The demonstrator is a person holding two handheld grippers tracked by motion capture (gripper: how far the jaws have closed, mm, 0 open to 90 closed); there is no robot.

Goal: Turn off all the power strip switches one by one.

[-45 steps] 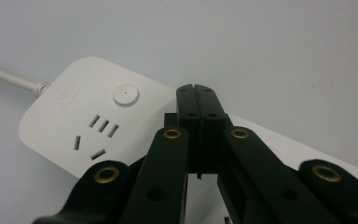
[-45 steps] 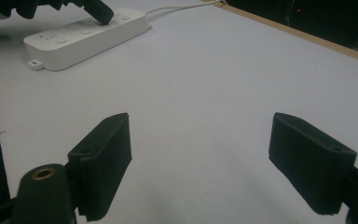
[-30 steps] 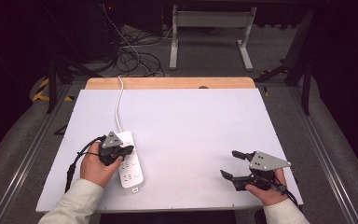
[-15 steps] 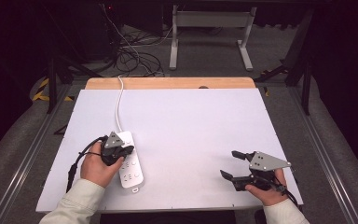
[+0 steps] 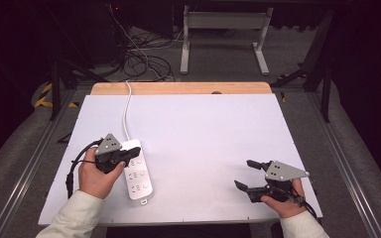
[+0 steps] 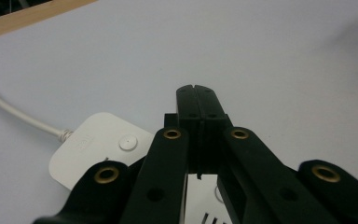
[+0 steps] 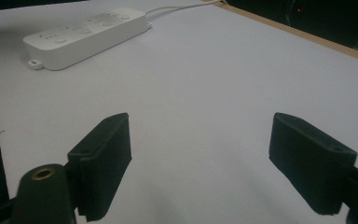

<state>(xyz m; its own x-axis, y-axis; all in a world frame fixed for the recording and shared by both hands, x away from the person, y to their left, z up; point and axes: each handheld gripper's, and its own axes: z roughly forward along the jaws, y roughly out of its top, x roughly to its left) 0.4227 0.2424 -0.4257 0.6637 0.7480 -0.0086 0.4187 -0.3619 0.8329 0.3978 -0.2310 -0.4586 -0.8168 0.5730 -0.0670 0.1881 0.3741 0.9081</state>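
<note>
Left gripper point(image 6: 198, 100) (clenched, empty) hovers over the power strip point(image 5: 138, 171); right gripper point(image 7: 198, 158) released.

Left gripper view: the closed jaws of the left gripper point(image 6: 197, 105) cover the middle of the power strip point(image 6: 95, 149); its far end is cut off by the bottom edge. Socket markings are partly visible, unreadable.

High view: the left gripper point(image 5: 129, 156) overlaps the strip's point(image 5: 141, 181) upper left portion. The cord point(image 5: 127, 106) runs off the table's far edge point(image 5: 178, 88) into tangled floor cables point(image 5: 146, 62); its endpoint cannot be told.

Right gripper view: socket details on the strip point(image 7: 86, 35) are blurred.
</note>
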